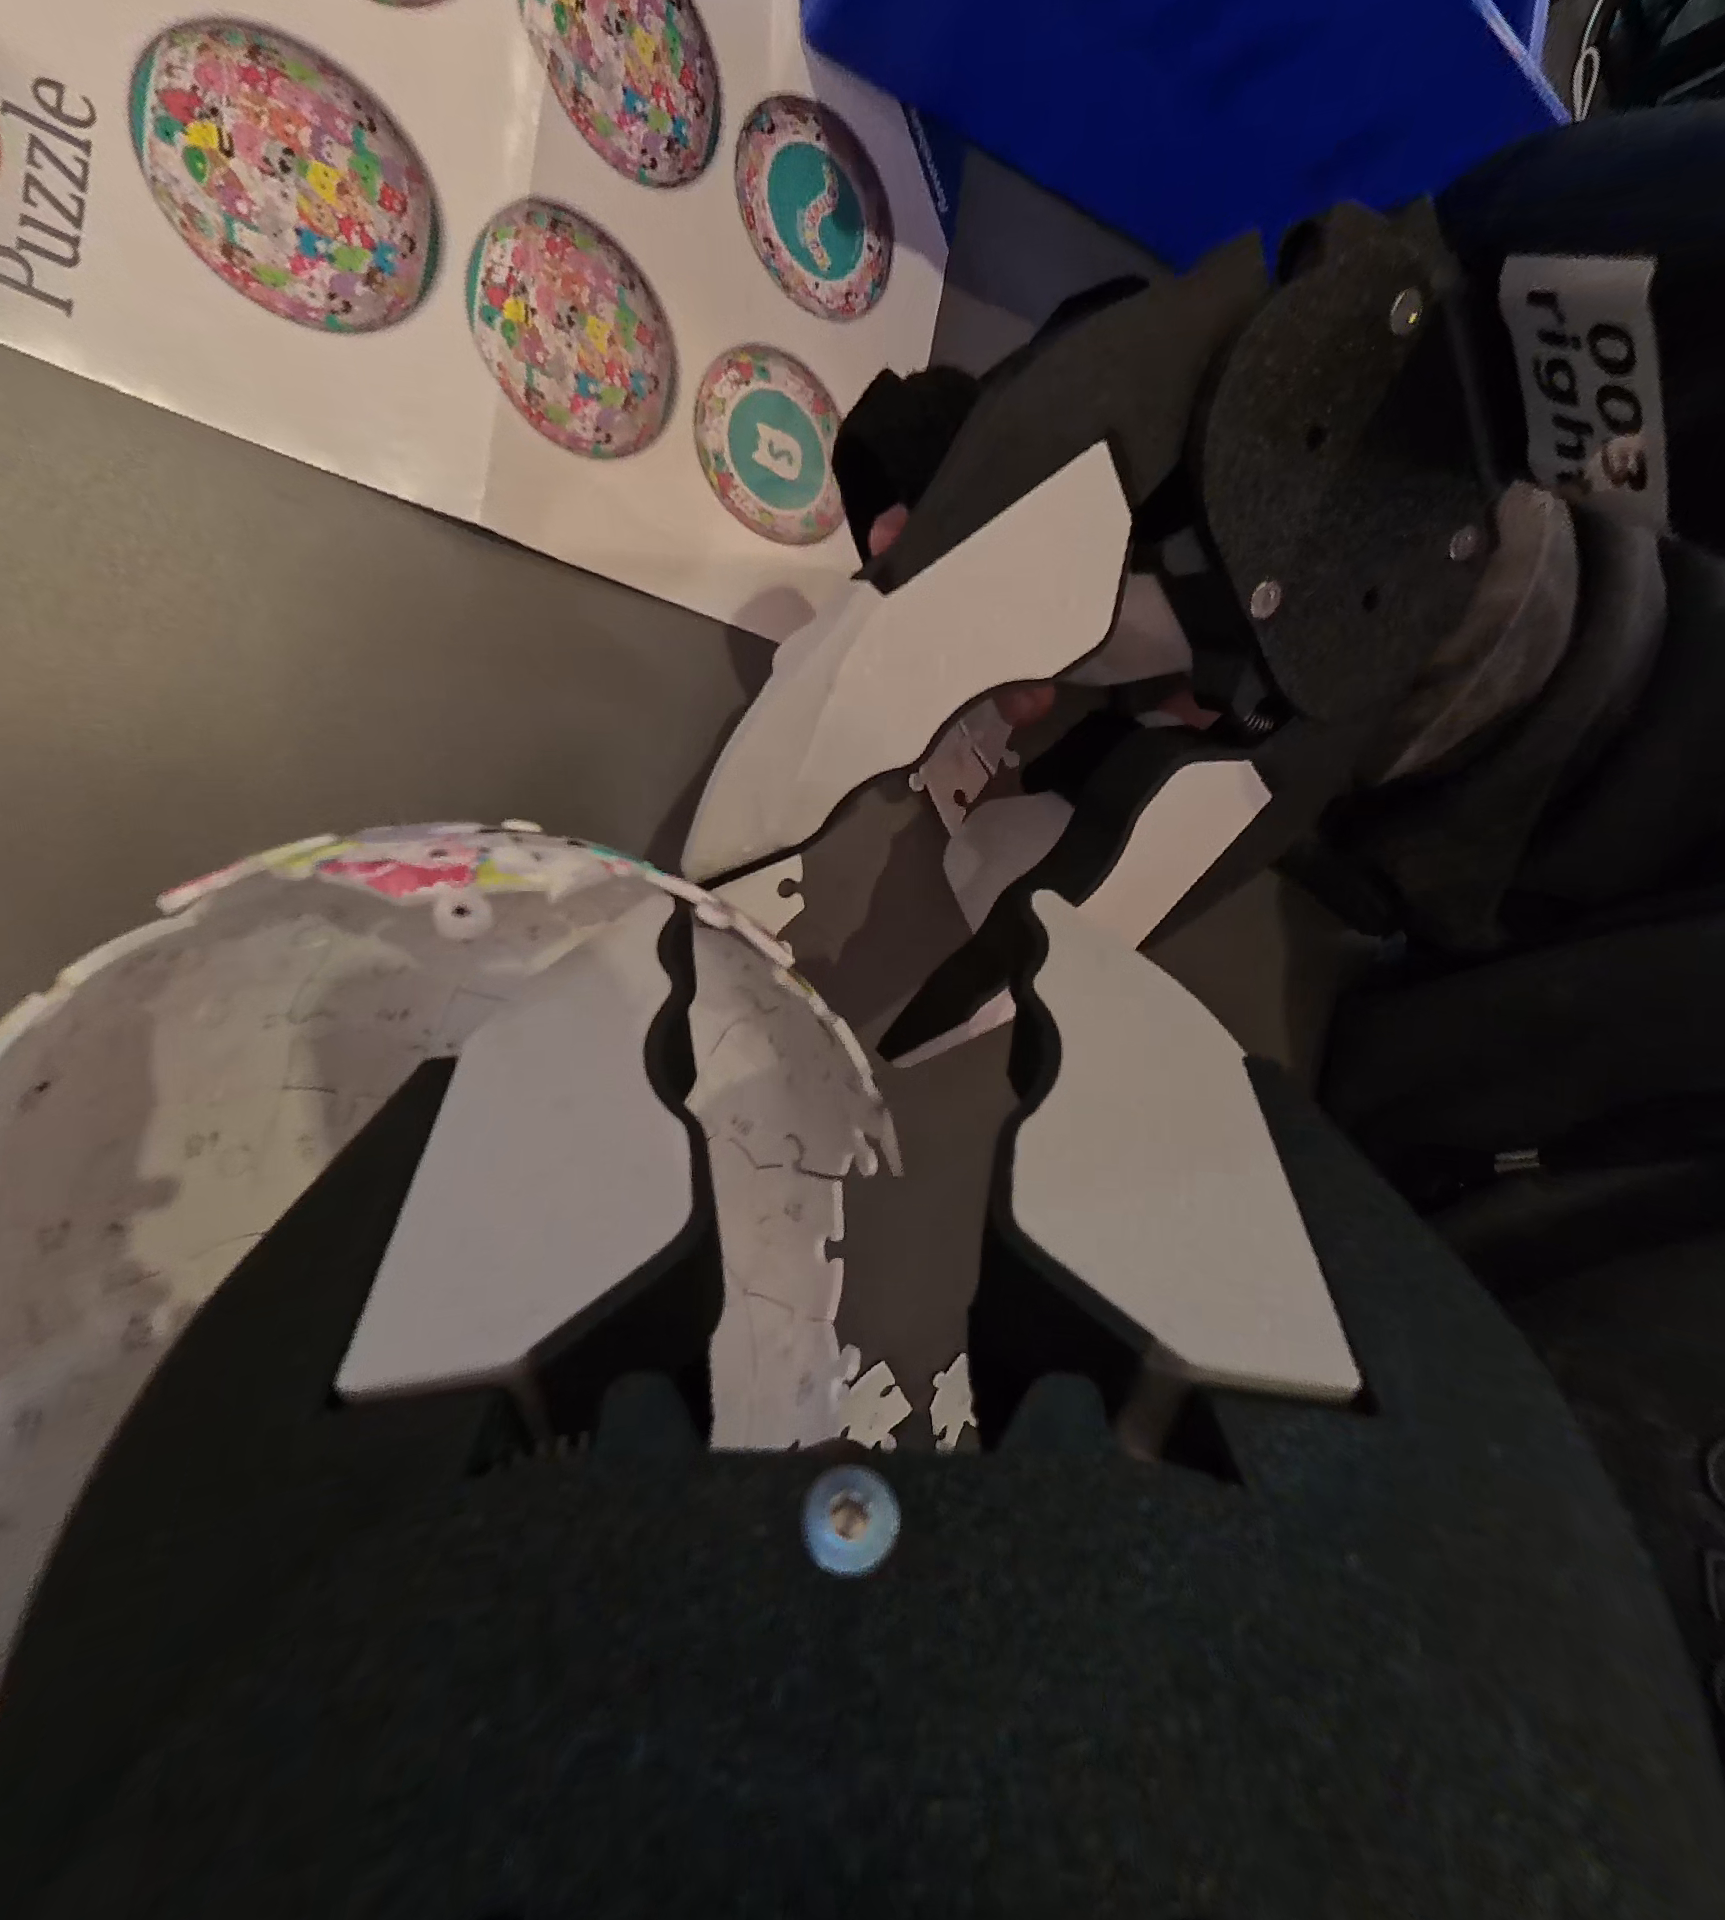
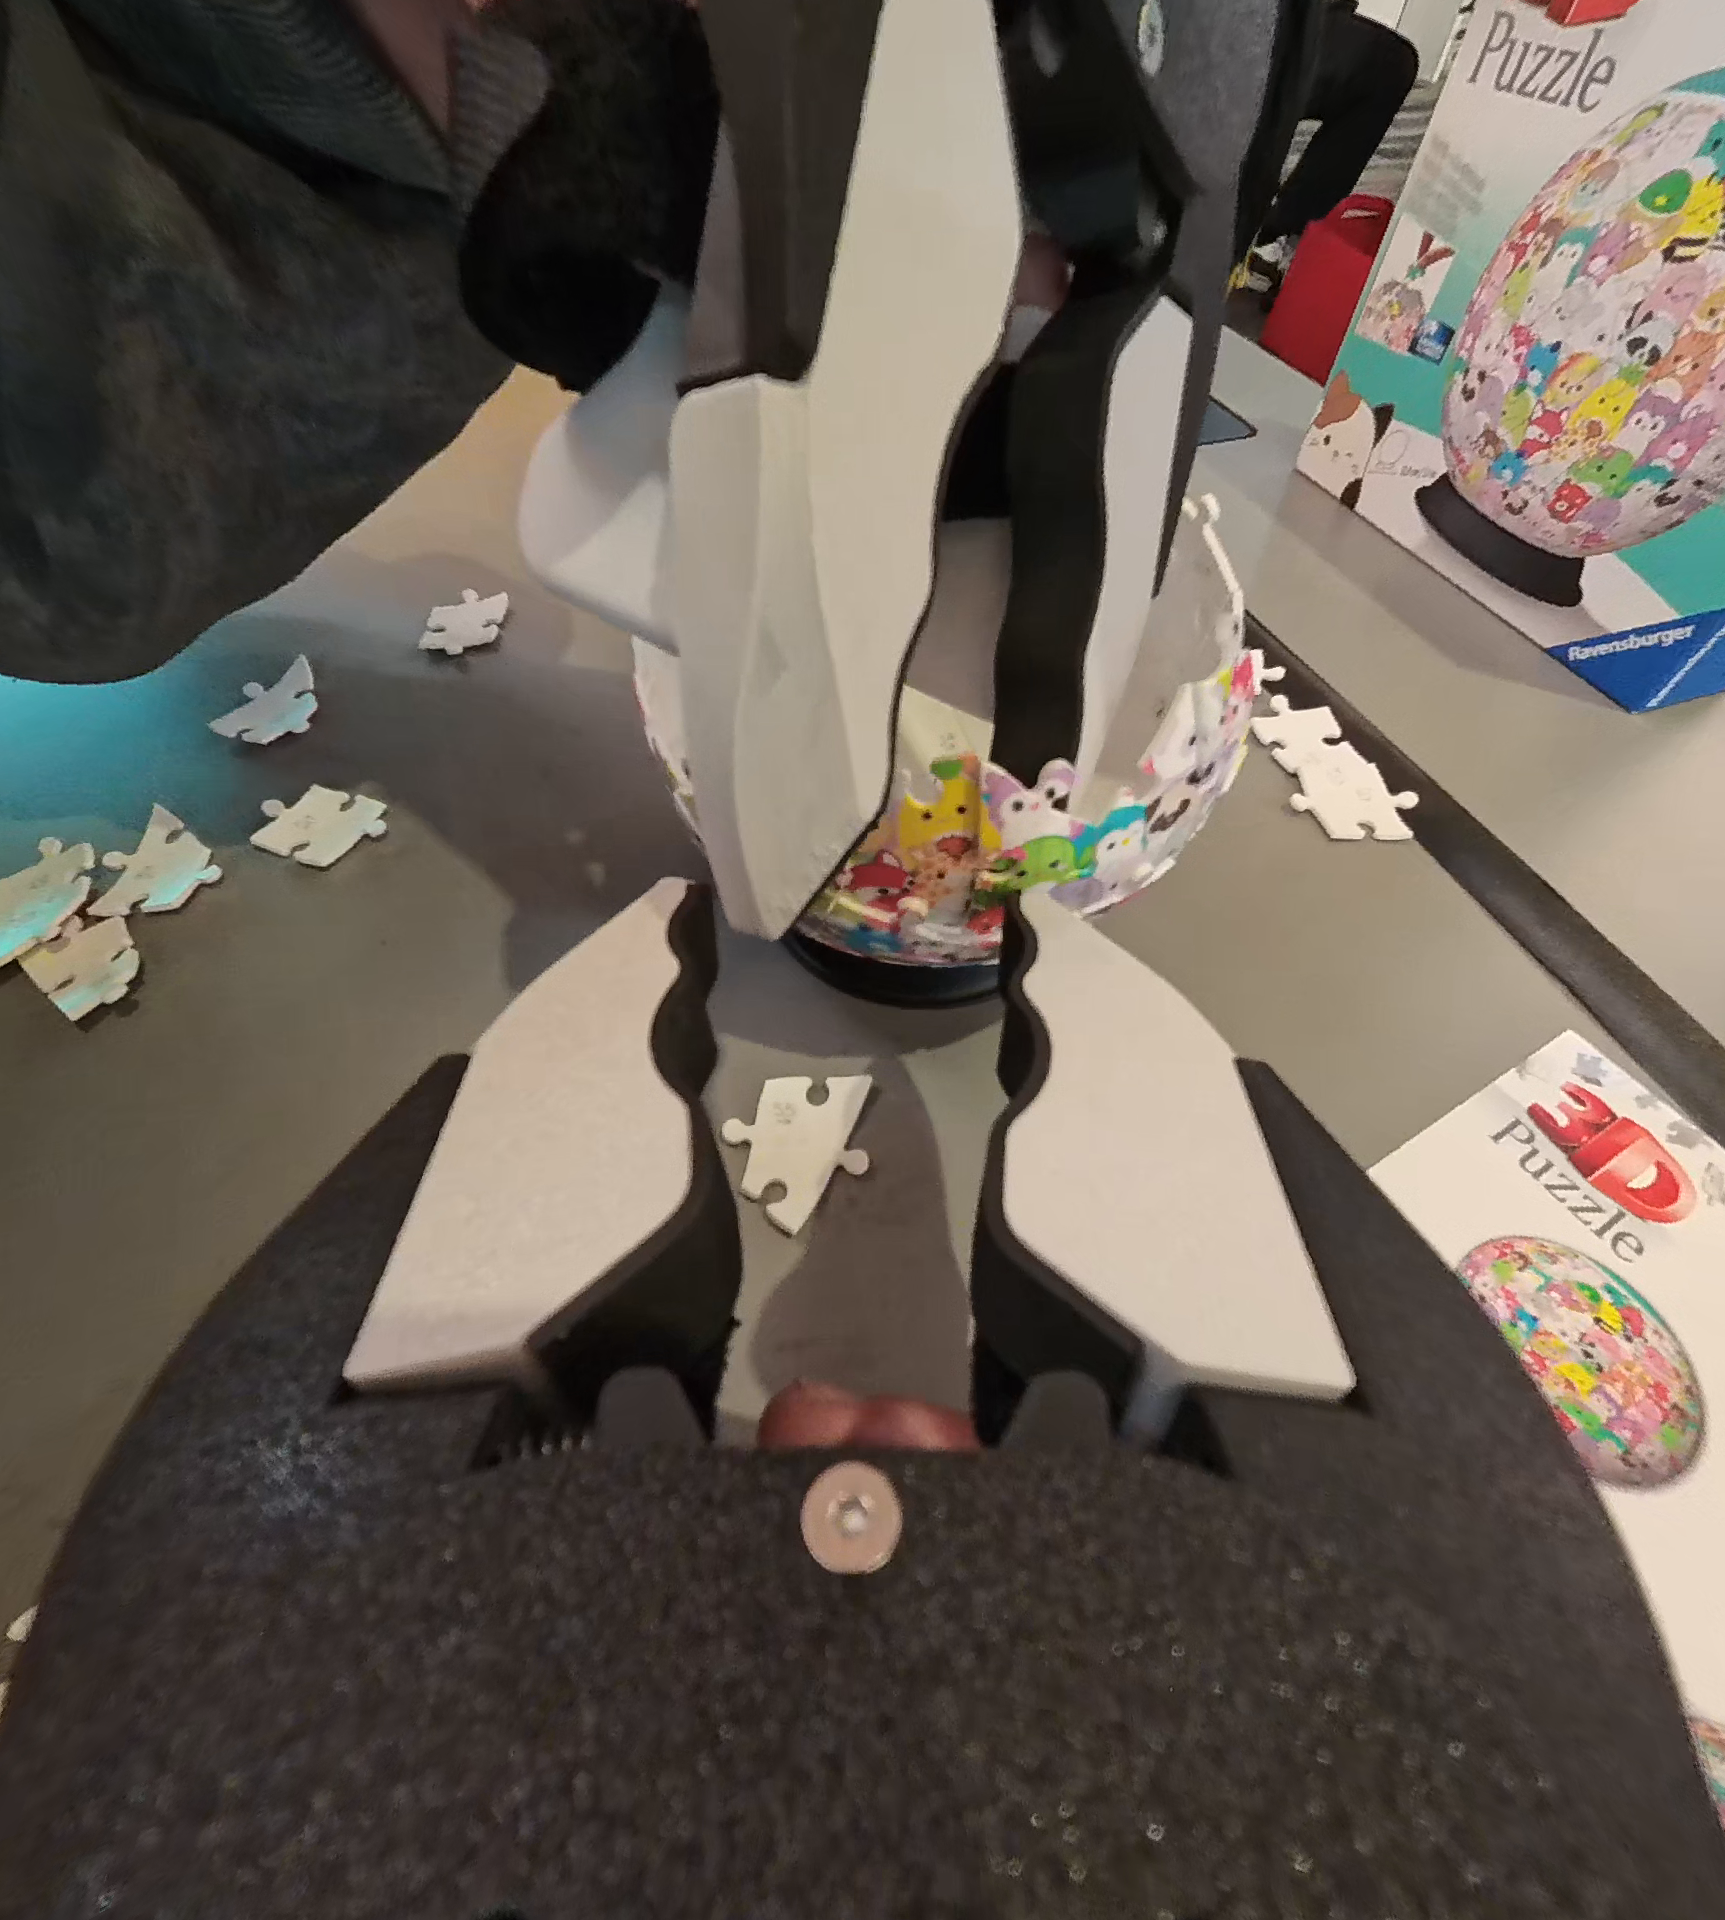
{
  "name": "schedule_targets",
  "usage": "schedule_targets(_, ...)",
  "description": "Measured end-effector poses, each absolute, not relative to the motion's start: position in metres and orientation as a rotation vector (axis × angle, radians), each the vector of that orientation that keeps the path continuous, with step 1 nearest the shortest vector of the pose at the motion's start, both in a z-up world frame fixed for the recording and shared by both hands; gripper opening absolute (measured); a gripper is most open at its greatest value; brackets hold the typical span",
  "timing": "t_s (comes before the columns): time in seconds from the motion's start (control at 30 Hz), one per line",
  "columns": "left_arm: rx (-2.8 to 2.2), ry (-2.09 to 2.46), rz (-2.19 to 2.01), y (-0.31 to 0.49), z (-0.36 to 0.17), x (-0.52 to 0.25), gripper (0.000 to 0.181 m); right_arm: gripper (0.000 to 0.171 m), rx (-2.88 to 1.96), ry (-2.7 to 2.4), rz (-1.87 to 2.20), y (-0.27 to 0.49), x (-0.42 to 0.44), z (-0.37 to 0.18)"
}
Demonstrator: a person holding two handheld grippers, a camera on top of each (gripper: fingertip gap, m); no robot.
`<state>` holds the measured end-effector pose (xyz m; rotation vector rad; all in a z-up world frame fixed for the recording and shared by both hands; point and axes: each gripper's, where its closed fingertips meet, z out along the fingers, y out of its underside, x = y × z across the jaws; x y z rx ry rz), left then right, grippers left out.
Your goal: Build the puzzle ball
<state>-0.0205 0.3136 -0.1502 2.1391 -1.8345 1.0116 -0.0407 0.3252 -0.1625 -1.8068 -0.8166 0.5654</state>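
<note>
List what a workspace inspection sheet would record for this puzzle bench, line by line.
Surface: grey table, in use.
Job's things: half-built puzzle ball, open at the top, on a black stand; one loose piece lies in front of it.
Clutter: scattered pieces, white side up, and a printed sheet.
Grippers: left gripper open, its fingers astride the ball's rim; right gripper open, low over the loose piece.
Cables: nothing seen.
Surroundings: puzzle box standing behind; a person's dark sleeve; a red object far back.
</note>
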Motion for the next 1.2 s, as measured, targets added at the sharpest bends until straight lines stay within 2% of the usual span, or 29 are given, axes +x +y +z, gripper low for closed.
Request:
schedule_targets(0.27,2.138,-1.817,1.031,0.315,-0.148,-0.021,0.056,0.053,-1.823,-0.799,0.539,0.327,-0.029,-0.164)
schedule_targets(0.5,2.131,-1.796,1.039,0.314,-0.150,-0.020,0.058,0.063,-1.852,-0.720,0.646,0.329,-0.025,-0.164)
schedule_targets(1.2,2.112,-1.776,1.054,0.316,-0.152,-0.018,0.061,0.065,-1.963,-0.756,0.702,0.332,-0.041,-0.178)
